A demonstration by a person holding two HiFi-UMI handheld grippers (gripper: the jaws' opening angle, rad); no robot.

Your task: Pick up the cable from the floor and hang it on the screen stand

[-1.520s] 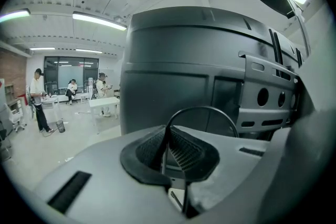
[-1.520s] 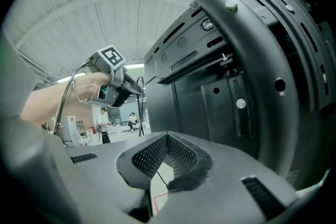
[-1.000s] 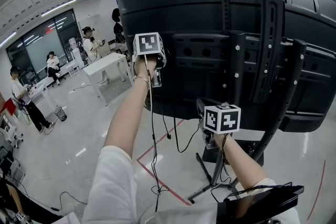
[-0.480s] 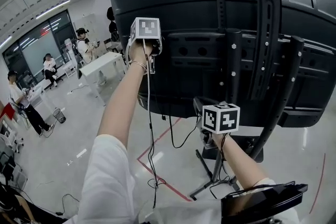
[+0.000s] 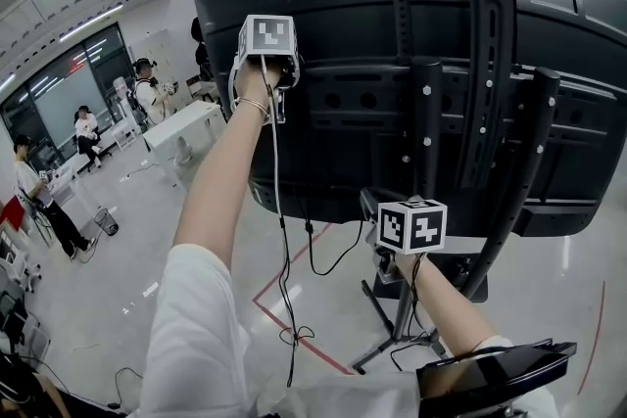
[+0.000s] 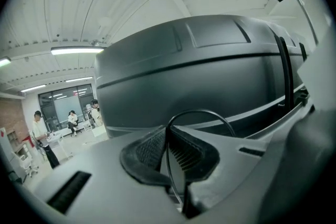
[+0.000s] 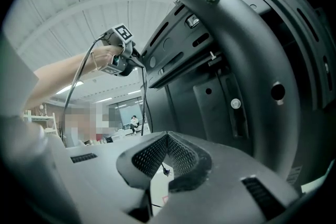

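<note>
Lifting one black cable point(image 5: 277, 210) up the back of the screen stand point(image 5: 487, 93).
Left gripper point(image 6: 169, 134), clamped on the cable, has risen since a moment ago and sits high against the stand's back, slack trailing to the floor below; hanging looks close. Right gripper point(image 7: 167, 139), closed and empty, waits low beside the stand's post. Two grippers, one cable, one stand.

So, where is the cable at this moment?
In the head view the cable hangs from the left gripper, high at left by the screen's back, trailing toward the floor.
</note>
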